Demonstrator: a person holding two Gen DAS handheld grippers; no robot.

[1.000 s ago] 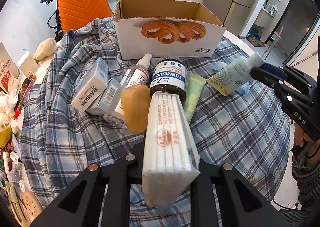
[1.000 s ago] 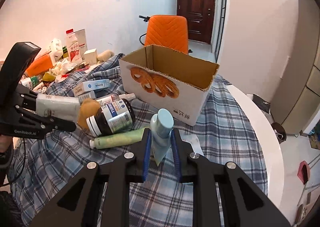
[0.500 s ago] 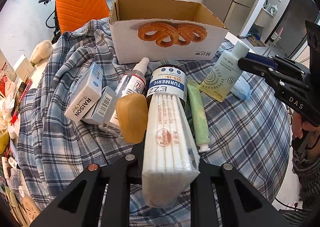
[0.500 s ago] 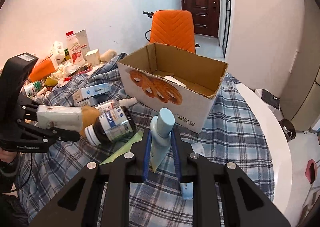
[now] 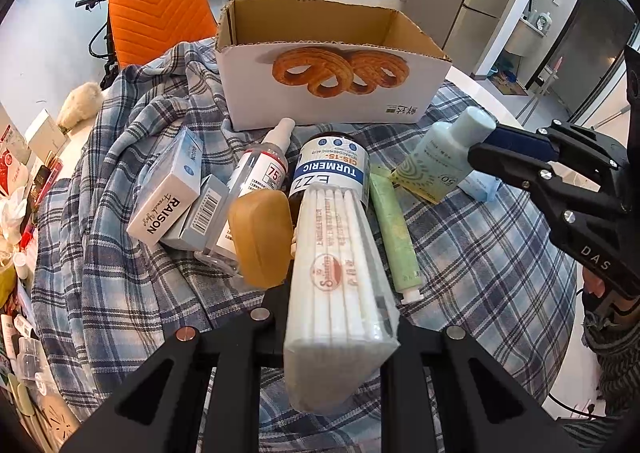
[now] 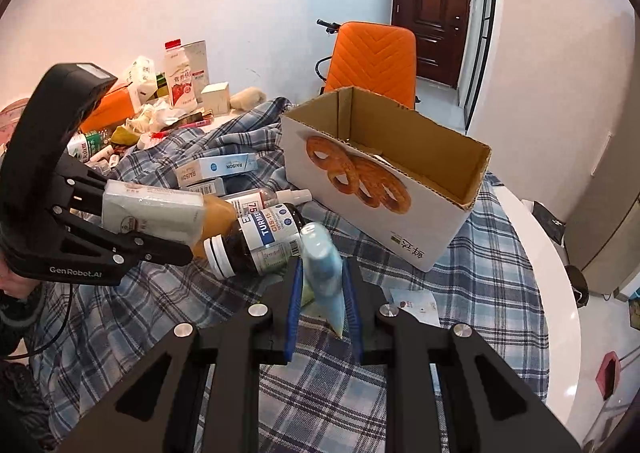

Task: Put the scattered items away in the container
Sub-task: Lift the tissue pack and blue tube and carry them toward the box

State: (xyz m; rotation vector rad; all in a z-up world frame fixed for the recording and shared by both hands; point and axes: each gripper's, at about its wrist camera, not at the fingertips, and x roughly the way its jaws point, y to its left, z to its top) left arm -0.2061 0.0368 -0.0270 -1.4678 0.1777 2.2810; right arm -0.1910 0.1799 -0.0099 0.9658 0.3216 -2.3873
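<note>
An open cardboard box (image 5: 332,89) with a pretzel print stands at the far side of the plaid cloth; it also shows in the right wrist view (image 6: 384,189). My left gripper (image 5: 340,317) is shut on a white tissue pack (image 5: 340,273), held above the cloth; the pack also shows in the right wrist view (image 6: 152,213). My right gripper (image 6: 322,293) is shut on a pale blue tube (image 6: 322,265), held in the air right of the pile; the tube also shows in the left wrist view (image 5: 444,153).
On the cloth lie a turmeric bottle (image 5: 332,169), a spray bottle (image 5: 264,173), a green tube (image 5: 394,229), an amber soap bar (image 5: 260,237) and two Raison boxes (image 5: 168,201). An orange chair (image 5: 156,9) stands behind. Clutter (image 6: 160,101) fills the table's left side.
The right gripper has lifted the blue tube off the cloth and carried it up and toward the box. The left gripper has risen a little with the tissue pack.
</note>
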